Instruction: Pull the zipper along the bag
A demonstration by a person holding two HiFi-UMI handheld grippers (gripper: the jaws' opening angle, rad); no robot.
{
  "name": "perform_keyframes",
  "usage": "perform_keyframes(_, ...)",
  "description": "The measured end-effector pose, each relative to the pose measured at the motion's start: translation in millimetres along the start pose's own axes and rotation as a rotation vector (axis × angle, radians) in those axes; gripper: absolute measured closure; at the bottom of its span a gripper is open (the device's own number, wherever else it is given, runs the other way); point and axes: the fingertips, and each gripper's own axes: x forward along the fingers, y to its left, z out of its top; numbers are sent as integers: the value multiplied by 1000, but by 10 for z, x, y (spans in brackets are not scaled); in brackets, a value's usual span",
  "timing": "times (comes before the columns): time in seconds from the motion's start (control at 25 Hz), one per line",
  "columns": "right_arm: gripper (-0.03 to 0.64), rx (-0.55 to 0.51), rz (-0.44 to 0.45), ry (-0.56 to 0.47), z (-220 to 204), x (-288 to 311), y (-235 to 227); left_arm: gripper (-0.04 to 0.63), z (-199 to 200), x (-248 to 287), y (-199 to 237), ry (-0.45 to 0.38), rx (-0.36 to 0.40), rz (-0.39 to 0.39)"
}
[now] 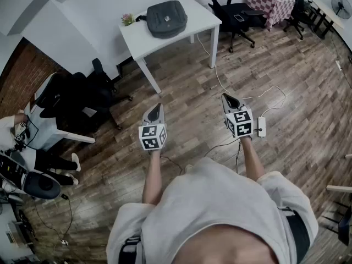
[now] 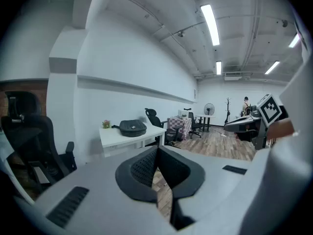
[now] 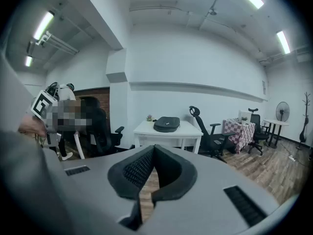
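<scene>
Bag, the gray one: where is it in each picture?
Head view: the bag lies near the top, left of middle.
Left gripper view: the bag sits just left of the middle.
Right gripper view: the bag sits near the middle.
Shared landmark: the white table under it.

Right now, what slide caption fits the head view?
Person stands back from white table bearing grey bag; left gripper and right gripper shut, empty, over wood floor.

One bag (image 1: 166, 18), one white table (image 1: 201, 16), one potted plant (image 1: 127, 19).
</scene>
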Motion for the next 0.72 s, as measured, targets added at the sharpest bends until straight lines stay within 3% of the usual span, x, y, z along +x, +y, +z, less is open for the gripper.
perform_keyframes(0.72, 603, -39, 42, 4, -125, -66, -352, 569, -11, 173, -376, 9, 0, 49)
